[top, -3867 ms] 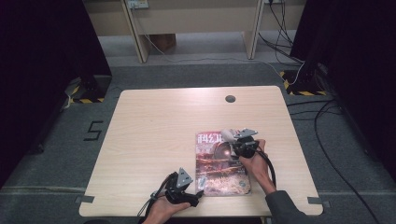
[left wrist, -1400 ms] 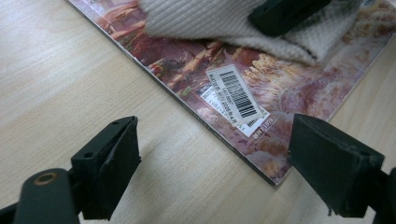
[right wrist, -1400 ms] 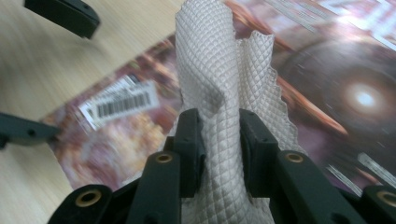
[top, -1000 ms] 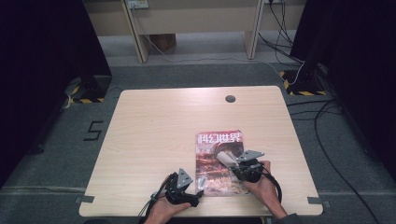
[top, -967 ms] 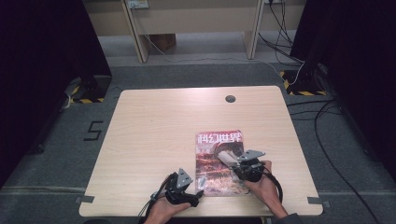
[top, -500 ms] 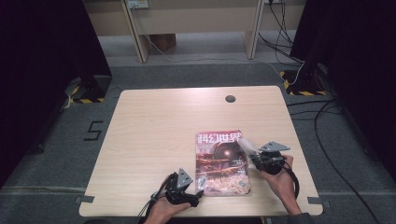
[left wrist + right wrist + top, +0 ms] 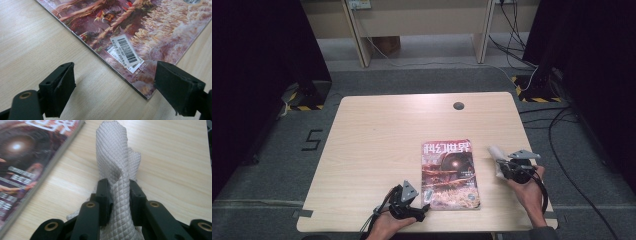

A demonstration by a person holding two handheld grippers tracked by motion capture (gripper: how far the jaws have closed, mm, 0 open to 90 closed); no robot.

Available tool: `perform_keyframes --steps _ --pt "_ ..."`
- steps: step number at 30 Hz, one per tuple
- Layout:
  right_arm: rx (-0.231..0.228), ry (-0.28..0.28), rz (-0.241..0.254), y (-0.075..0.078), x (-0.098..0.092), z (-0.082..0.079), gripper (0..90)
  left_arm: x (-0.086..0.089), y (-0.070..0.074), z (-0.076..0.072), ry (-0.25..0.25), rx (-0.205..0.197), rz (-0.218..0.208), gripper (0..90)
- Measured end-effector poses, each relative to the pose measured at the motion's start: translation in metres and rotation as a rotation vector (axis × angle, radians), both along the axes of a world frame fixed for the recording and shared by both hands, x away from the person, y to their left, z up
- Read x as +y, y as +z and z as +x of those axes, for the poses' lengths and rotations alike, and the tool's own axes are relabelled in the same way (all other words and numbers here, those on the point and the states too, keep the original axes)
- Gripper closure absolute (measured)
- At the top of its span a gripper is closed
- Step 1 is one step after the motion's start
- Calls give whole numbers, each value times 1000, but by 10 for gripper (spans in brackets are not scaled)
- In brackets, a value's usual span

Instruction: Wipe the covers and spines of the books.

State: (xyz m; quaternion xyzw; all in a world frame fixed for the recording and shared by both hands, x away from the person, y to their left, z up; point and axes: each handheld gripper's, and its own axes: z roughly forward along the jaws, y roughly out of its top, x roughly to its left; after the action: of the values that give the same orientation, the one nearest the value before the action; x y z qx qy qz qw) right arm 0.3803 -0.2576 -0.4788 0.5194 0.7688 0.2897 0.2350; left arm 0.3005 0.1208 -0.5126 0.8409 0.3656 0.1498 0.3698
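Tongs in the person's right hand point(image 7: 501, 165) pinch a bunched white quilted cloth point(image 7: 117, 167), the two black jaws pressed into its folds from both sides in the right gripper view. The cloth stands up out of the grip and its far end leans over bare wood, just right of the magazine point(image 7: 449, 175). A second ago these tongs and the cloth hung over the magazine's right half, near the lower part of its cover; since then they have slid off to the right and now sit beyond the magazine's right edge, above the tabletop point(image 7: 377, 135). During that slide the jaws closed a touch and eased back, with the cloth between them all the while.

Left tongs point(image 7: 115, 82) stand wide with nothing gripped, at the near edge of the tabletop beside the magazine's near left corner. In the left gripper view that corner, with its white barcode label point(image 7: 126, 51), lies between the two pads without touching either. This hand is in the same spot as in the earlier frames.

The magazine lies flat, cover up, in the same place and at the same angle as before, its title toward the far side.
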Motion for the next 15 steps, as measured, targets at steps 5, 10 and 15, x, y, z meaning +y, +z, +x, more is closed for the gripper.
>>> perform_keyframes --steps 5,10,15 --pt "47 -8 -24 -9 -1 3 666 0 0 0 -1 -5 1 160" --pt "17 -32 -39 -5 -2 2 590 0 0 0 -1 -2 1 160" --pt "-23 -41 -14 1 -1 0 540 0 0 0 1 -1 -1 160"
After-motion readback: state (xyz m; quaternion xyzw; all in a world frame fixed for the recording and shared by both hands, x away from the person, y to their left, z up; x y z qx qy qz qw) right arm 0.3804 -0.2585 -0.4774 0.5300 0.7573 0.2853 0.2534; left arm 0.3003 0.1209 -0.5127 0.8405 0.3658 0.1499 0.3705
